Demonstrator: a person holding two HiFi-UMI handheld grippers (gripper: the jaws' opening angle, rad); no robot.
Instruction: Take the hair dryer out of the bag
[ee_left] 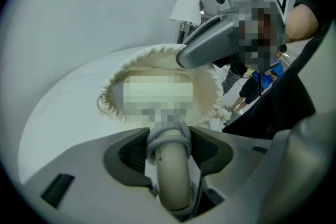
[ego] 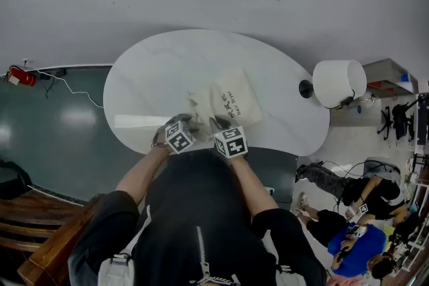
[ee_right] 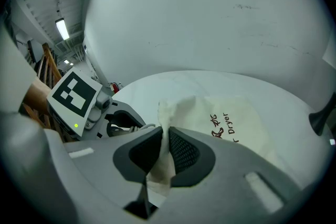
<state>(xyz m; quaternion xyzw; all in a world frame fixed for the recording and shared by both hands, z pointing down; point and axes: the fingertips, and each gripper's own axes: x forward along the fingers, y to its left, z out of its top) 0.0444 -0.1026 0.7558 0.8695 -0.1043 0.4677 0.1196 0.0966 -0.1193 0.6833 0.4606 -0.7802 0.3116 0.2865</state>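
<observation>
mid-extraction: left gripper [ee_left: 169, 148] clamps the dryer [ee_left: 171, 176] handle; right gripper [ee_right: 165, 153] pinches the bag [ee_right: 236, 123] rim. next, draw the dryer back, bag held fast.

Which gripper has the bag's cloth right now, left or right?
The right gripper: its fingers pinch the cloth edge of the bag. The left gripper instead grips the handle of the hair dryer.

The bag [ee_right: 247, 113] is showing cream cloth with dark lettering. The hair dryer [ee_left: 170, 181] handle is looking pale beige, its looped cord grey. The left tongs [ee_left: 169, 150] and right tongs [ee_right: 165, 152] are both wearing light grey shells, black ribbed pads and black-and-white square markers. The bench [ego: 167, 70] is gleaming white.
</observation>
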